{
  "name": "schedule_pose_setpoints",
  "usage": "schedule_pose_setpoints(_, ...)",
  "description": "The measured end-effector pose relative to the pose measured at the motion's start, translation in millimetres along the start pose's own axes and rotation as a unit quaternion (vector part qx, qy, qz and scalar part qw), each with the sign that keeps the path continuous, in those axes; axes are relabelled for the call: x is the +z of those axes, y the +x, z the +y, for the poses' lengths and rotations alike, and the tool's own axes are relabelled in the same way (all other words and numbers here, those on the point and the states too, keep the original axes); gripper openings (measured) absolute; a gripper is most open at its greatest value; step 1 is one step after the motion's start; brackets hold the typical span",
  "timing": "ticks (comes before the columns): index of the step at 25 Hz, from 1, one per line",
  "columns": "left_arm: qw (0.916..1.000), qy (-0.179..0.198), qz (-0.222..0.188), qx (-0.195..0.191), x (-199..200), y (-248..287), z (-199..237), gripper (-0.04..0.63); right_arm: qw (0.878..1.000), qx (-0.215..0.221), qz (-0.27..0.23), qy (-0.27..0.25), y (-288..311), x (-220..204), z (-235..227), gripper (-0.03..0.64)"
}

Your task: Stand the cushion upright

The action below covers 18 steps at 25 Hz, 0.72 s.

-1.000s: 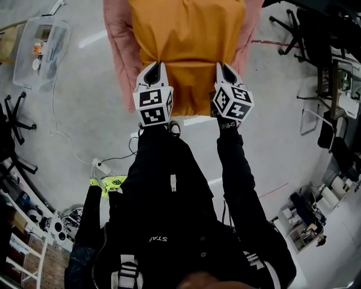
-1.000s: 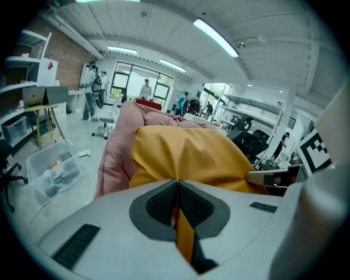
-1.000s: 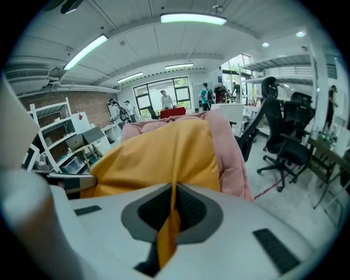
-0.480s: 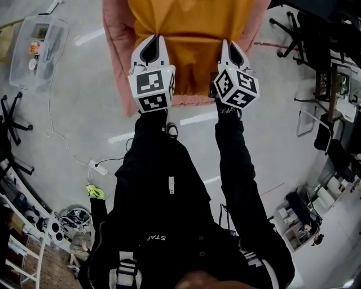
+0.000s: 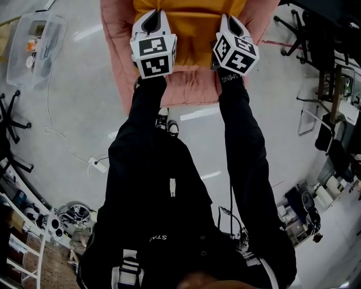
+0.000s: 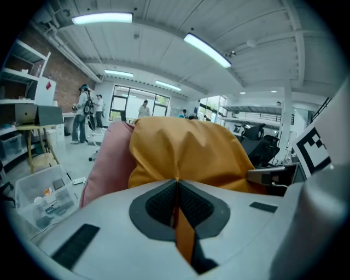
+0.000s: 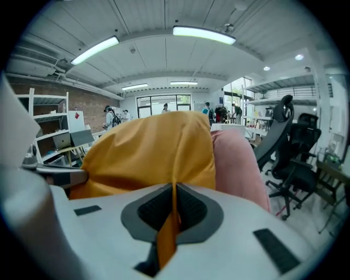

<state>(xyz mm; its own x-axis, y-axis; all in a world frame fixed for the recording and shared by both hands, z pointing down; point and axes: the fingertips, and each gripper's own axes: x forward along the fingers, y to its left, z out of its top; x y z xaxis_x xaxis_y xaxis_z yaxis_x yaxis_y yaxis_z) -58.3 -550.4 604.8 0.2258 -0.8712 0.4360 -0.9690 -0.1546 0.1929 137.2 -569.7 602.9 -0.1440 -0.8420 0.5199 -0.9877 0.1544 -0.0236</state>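
Arms outstretched, left gripper and right gripper abreast — fingers clamped shut

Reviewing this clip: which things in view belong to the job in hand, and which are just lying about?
In the job:
orange cushion
left claw and right claw, both shut on its fabric

Lying about:
pink cushion, not gripped
clear plastic bin
power strip on the floor
office chair

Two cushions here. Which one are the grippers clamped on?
The orange cushion: its fabric is pinched in the left gripper and the right gripper. The pink cushion is ungripped.
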Motion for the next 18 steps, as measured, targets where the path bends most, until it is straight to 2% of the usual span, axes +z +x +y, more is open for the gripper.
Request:
schedule_pose_setpoints(3,0.9994,0.006,0.034,-0.009,-30,16,4,0.008,0.999,0.001,0.040,-0.008,20,-28,-5,0.025)
schedule_pose_setpoints(7,0.9983,0.008,0.054,-0.021,-58,30,2,0.014,0.997,-0.001,0.078,-0.022,38,-64,-15,0.032)
schedule_pose_setpoints(10,0.9968,0.021,0.072,-0.028,-76,35,2,0.077,0.995,-0.012,0.100,0.000,39,-77,-25,0.080)
schedule_pose_setpoints(13,0.9927,0.029,0.111,-0.037,-97,29,7,0.119,0.993,-0.017,0.111,0.023,27,-82,-29,0.129)
schedule_pose_setpoints(18,0.9896,-0.013,0.139,-0.034,-126,-18,9,0.124,0.994,-0.008,0.101,0.043,-18,-83,-22,0.129)
